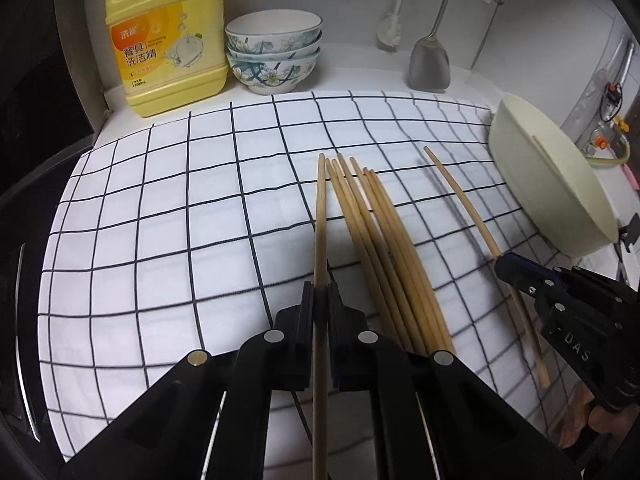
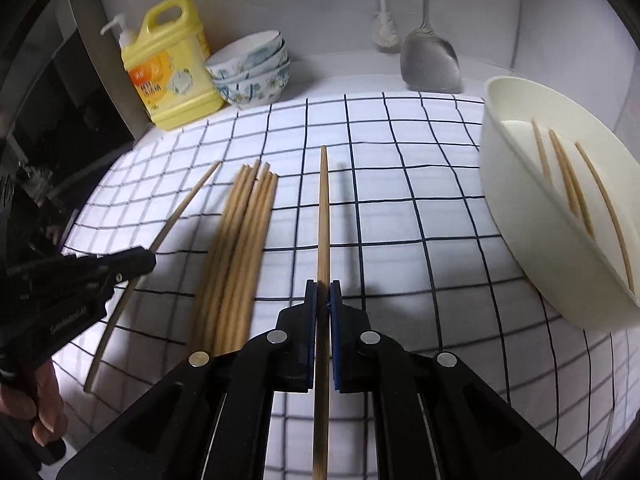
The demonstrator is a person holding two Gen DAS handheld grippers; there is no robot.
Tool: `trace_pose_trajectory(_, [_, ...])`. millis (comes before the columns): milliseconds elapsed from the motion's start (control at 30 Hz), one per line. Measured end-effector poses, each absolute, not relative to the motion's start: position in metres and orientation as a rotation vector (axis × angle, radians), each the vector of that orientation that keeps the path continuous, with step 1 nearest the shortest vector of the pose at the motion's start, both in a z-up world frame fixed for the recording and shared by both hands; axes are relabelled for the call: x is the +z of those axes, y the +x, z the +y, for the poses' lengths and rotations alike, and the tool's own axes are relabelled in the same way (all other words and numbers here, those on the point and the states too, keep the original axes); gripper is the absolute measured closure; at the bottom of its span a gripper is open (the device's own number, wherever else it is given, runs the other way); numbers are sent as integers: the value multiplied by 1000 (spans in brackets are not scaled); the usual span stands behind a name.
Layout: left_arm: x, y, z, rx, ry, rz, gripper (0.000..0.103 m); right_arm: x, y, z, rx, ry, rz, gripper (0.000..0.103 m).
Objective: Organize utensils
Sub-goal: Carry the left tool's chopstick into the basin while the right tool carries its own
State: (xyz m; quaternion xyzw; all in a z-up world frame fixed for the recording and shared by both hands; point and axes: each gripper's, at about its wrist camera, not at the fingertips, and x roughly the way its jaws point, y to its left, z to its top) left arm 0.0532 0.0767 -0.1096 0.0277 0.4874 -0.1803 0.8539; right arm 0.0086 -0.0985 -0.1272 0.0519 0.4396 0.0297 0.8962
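Several bamboo chopsticks [image 1: 384, 248] lie in a bundle on the white grid cloth [image 1: 180, 200]; the bundle also shows in the right wrist view [image 2: 236, 248]. My left gripper [image 1: 321, 286] is shut on one chopstick [image 1: 320, 216], held above the cloth left of the bundle. My right gripper [image 2: 323, 284] is shut on another chopstick [image 2: 323, 208], right of the bundle. The right gripper shows in the left wrist view [image 1: 505, 261], the left gripper in the right wrist view [image 2: 149, 259]. A cream tray [image 2: 516, 208] at the right holds three chopsticks [image 2: 568, 180].
A yellow detergent jug [image 1: 168, 40] and stacked floral bowls [image 1: 274, 52] stand at the back left. A metal spatula [image 1: 430, 60] and a white brush [image 1: 390, 32] hang at the back wall. A dark appliance edge [image 1: 24, 160] borders the left side.
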Motion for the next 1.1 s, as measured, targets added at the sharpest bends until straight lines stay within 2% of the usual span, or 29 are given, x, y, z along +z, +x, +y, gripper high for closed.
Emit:
trace_pose_trajectory(300, [-56,29,69,-477,63,932,96,-83,-22,-105,27,172,822,97])
trace_pose_trajectory(533, [-14,24,34,-580,67,848,96,-48,-43,-141,-43,222,758,97])
trace_pose_trajectory(800, [11,31,-44,-665,55,801,96,-21,-48,-218,-134,228,722,97])
trace_pose_trajectory(1100, [16,59,-160,-730,72,808,96,-23,-34,-322,-205,308,722,97])
